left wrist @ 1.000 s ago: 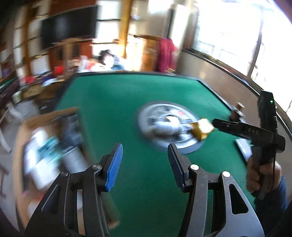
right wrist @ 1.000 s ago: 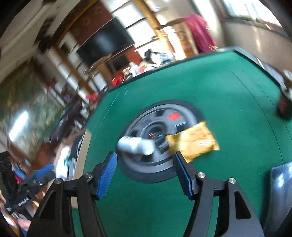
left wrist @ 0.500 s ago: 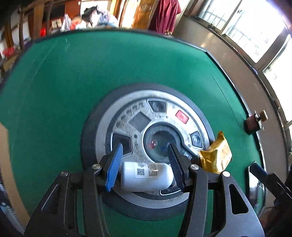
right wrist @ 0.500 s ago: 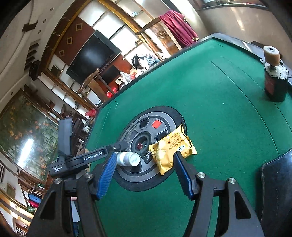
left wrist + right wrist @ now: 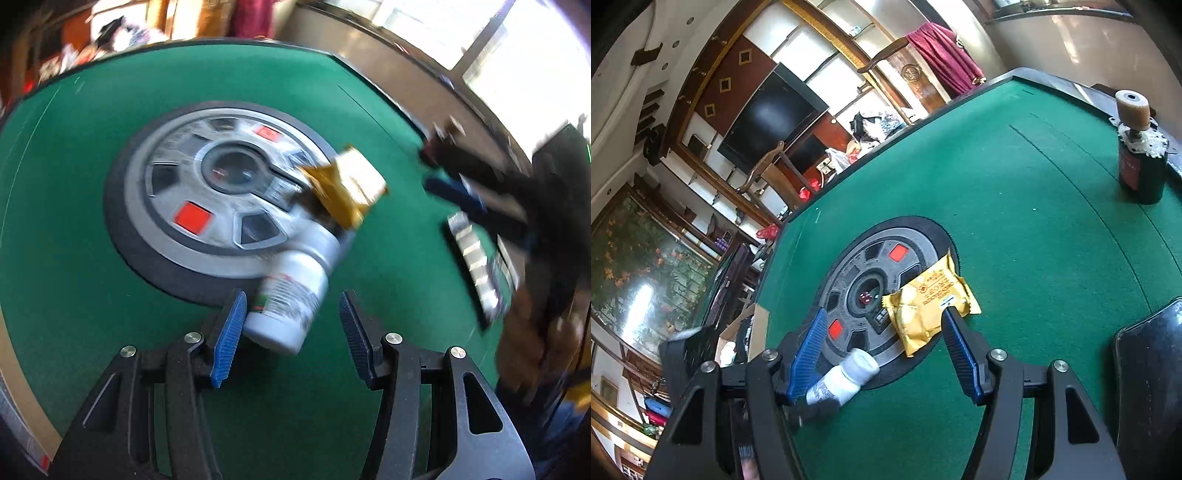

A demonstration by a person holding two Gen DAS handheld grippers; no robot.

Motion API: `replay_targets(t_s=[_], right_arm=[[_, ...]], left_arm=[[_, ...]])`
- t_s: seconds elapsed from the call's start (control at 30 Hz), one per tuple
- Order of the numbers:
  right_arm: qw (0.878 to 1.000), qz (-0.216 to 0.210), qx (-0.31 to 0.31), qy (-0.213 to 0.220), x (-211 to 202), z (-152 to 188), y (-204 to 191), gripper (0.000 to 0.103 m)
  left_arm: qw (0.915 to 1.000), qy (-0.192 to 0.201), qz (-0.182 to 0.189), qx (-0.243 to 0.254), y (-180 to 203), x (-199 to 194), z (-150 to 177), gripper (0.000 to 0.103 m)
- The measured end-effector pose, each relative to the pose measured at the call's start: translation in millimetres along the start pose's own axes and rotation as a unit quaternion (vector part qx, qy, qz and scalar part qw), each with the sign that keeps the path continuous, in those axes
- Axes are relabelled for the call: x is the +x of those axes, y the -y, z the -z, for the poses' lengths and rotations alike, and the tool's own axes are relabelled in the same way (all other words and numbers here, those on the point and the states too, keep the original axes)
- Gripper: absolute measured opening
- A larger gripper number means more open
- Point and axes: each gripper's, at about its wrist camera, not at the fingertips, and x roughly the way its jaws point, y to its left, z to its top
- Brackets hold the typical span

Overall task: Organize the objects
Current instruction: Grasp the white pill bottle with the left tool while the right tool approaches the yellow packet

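A white pill bottle [image 5: 291,295] is lying on its side at the near edge of the round grey control disc [image 5: 221,195] set into the green counter [image 5: 66,177], its cap end resting on the disc's rim. The left gripper [image 5: 291,332] is reaching down over it with its fingers [image 5: 229,332] standing apart; the left blue pad is just beside the bottle's base, the right pad well clear of it. A yellow snack packet [image 5: 931,299] is lying across the disc's far side and spilling onto the felt. The right gripper [image 5: 882,354] is hanging over that packet with its fingers spread, gripping nothing. A dark bottle with a tan stopper [image 5: 1139,158] is standing upright near the counter's far corner.
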Motion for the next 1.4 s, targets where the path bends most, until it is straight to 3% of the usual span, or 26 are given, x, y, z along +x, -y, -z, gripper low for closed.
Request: replay_targets(t_s=[0.07,0.17,0.33,0.53,0.63,0.77,0.9,1.03,1.23,1.33,1.4], right_arm=[[1.000,0.004,-0.001,0.002,0.1,-1.2,1.3,0.064],[1.000,0.013,-0.003,0.007,0.1,-2.2,2.6,0.064],[0.999,0.046,-0.017,0.008,6.5,-3.5,4.6,0.064],[0.998,0.065,-0.024,0.008,12.7,-3.2,7.8,0.065],[0.997,0.064,-0.037,0.011,15.7,-2.9,4.5,0.064],[0.998,0.046,-0.033,0.000,20.8,0.4,1.5,0.064],[0.998,0.052,-0.030,0.013,15.5,-1.9,4.0,0.065],[0.998,0.057,-0.029,0.019,12.2,-3.0,4.9,0.065],[0.997,0.064,-0.024,0.027,8.6,-4.9,7.4,0.065],[0.997,0.064,-0.023,0.026,8.5,-6.4,9.7,0.065],[0.997,0.068,-0.029,0.022,10.0,-6.4,9.2,0.065]], left_arm=[[0.9997,-0.008,-0.011,0.022,13.4,4.5,3.0,0.051],[0.9974,-0.002,-0.061,0.037,30.2,14.7,0.5,0.052],[0.9943,0.019,-0.100,-0.031,28.8,22.2,-7.6,0.052],[0.9957,0.009,-0.013,-0.092,19.5,14.9,-4.2,0.052],[0.9919,0.007,0.030,-0.123,9.5,7.2,-1.4,0.052],[0.9872,0.022,0.035,-0.154,1.6,3.3,-6.3,0.052],[0.9818,0.012,0.036,-0.186,-4.2,9.2,-13.2,0.053],[0.9768,-0.005,0.013,-0.214,0.3,19.2,-26.6,0.057],[0.9779,-0.005,-0.064,-0.199,9.6,21.8,-43.7,0.056],[0.9815,-0.009,-0.102,-0.162,15.5,21.5,-39.9,0.034],[0.9846,-0.005,-0.103,-0.141,17.3,16.4,-31.0,0.034]])
